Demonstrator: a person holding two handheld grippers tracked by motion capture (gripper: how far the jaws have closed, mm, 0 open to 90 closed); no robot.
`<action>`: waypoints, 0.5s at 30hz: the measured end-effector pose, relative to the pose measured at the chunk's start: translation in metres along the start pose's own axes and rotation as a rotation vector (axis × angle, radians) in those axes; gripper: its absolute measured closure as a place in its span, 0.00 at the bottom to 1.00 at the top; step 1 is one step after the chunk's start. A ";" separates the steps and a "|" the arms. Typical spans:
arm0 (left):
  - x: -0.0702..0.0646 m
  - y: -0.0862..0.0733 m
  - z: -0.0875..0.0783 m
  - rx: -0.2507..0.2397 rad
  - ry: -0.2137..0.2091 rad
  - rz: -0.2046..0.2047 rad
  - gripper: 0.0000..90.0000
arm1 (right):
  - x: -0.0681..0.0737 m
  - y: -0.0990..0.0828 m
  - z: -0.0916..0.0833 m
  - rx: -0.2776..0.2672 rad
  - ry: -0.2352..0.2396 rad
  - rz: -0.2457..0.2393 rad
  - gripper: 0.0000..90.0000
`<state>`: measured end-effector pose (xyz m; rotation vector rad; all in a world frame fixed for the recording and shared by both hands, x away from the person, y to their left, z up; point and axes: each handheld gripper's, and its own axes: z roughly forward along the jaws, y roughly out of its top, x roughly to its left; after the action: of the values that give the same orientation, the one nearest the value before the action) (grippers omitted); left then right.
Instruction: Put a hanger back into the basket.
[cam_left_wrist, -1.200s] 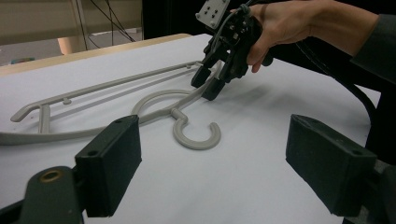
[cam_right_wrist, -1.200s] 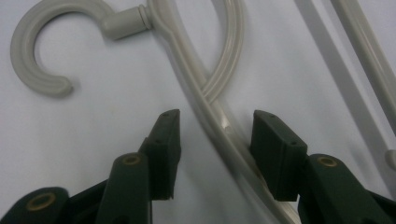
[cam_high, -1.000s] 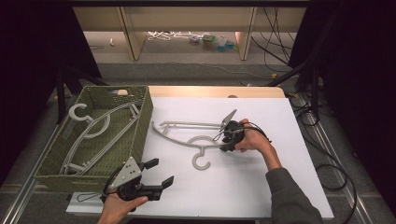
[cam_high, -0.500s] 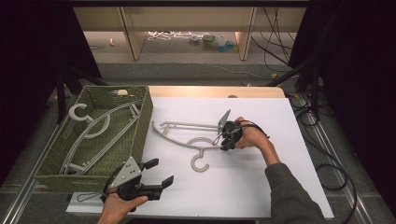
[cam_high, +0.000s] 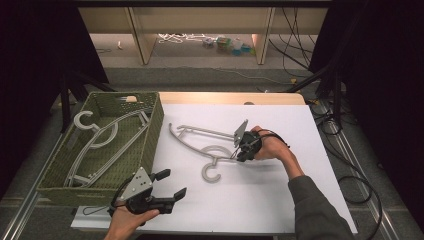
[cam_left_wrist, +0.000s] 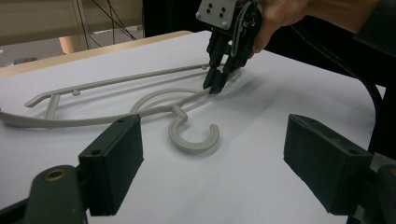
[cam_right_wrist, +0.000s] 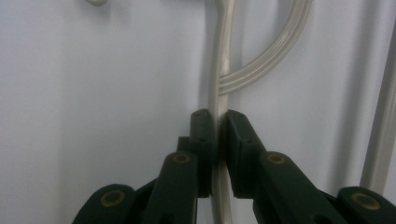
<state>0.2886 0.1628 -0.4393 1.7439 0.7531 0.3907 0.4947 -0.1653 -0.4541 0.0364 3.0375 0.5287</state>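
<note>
Your right gripper (cam_right_wrist: 218, 128) has just been closing and is now pinching the grey hanger (cam_high: 200, 145), probably firmly enough to lift; your left gripper (cam_high: 170, 185) is waiting wide open.

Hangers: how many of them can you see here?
2. One hanger lies on the white table, pinched by the right tool. The other hanger lies inside the green basket; more could be hidden beneath it.
</note>
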 end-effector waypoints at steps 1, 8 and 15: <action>0.000 0.001 0.001 -0.001 -0.001 0.014 0.22 | 0.001 0.000 -0.002 -0.006 0.006 -0.003 0.92; -0.008 0.002 0.011 0.030 -0.004 0.075 0.25 | 0.005 -0.003 -0.014 -0.051 0.028 -0.005 0.92; -0.007 0.005 0.028 0.057 0.006 0.123 0.27 | 0.009 -0.008 -0.026 -0.068 0.028 0.019 0.92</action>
<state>0.3018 0.1369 -0.4418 1.8490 0.6694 0.4619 0.4836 -0.1816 -0.4326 0.0553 3.0465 0.6384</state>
